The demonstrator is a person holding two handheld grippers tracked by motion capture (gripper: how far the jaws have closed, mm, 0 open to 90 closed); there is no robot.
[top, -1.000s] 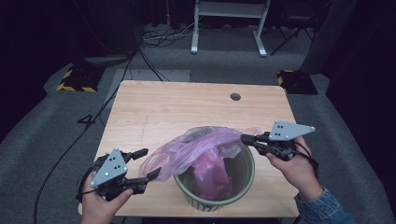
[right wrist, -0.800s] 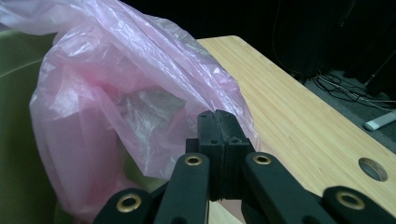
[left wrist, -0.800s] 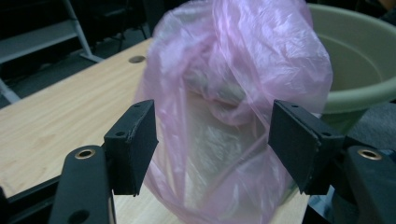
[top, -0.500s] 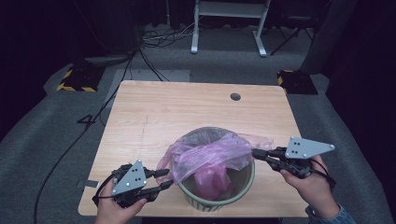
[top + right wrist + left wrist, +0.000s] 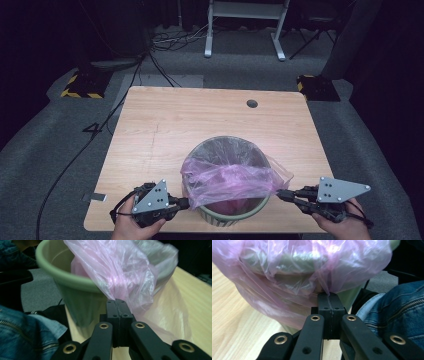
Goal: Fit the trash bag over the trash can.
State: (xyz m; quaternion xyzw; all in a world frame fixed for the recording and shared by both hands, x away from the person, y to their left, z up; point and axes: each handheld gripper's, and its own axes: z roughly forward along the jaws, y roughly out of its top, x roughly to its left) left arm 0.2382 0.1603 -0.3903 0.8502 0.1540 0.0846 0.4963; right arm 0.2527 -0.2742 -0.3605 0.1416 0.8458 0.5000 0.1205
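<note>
**Pink bag stretched low over the green bin**

Both hands have dropped toward the near edge of the bench since the earlier frames, and the pink plastic bag (image 5: 232,179), which then billowed above the green bin (image 5: 227,216), now lies pulled down across its mouth. The left tool (image 5: 184,203) has just been closing; in the left gripper view its jaws meet with a pinch of the bag's film (image 5: 312,272) caught between them, the rest of the bag hanging over the bin's side just ahead. The right tool (image 5: 281,195) was already clamped and remains so: in the right gripper view its jaws are pressed together on a gathered fold of the bag (image 5: 120,272), with the bin's green rim (image 5: 67,277) just behind it.

From the high view, the bin stands on the wooden bench (image 5: 165,130) near its front edge, between the two hands. The left tool sits just beside the bin's left side, low at bench level, and the right tool is held a little off the bin's right side, the film drawn taut out to it. The bag covers the near half of the opening; the far part of the rim shows bare. A denim sleeve (image 5: 397,305) appears in the left gripper view beyond the bin.
</note>
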